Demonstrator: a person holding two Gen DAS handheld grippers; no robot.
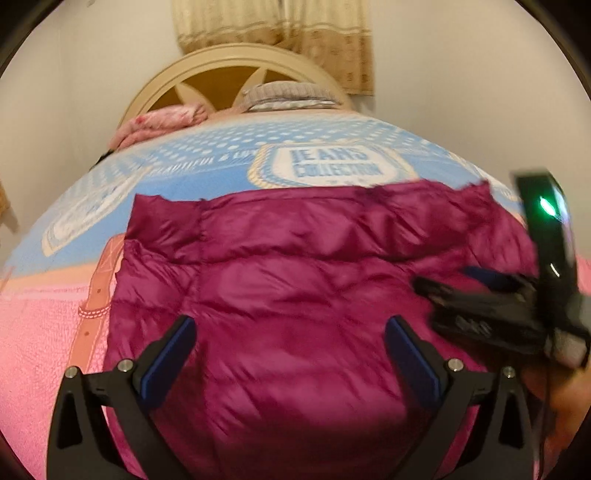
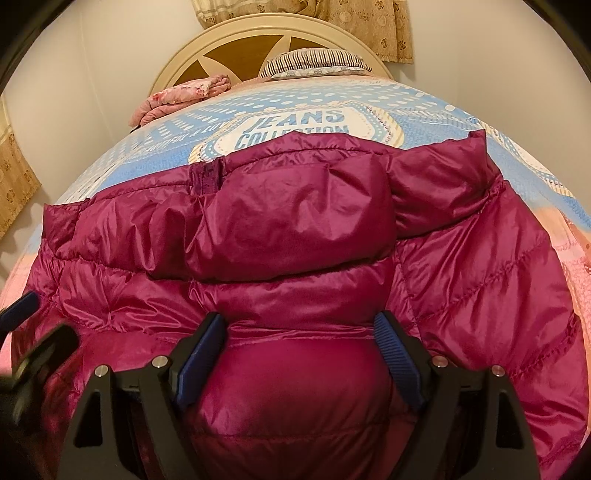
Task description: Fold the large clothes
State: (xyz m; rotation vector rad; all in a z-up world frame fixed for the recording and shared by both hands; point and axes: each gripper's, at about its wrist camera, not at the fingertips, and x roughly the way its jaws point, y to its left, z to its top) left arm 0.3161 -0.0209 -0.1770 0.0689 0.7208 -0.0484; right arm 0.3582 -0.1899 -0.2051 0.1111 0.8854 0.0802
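A magenta puffer jacket lies spread on the bed, its hood folded over the upper back. My left gripper hovers over the jacket's lower part, open, with nothing pinched between its blue pads. My right gripper is pressed down into the jacket with its jaws wide, and a puffy bulge of fabric fills the gap between its pads. From the left wrist view the right gripper appears blurred at the jacket's right edge. The left gripper shows blurred at the lower left of the right wrist view.
The bed sheet is blue with "JEANS COLLECTION" lettering and turns pink toward me. A folded pink blanket and a striped pillow lie by the cream headboard. Curtains hang behind it.
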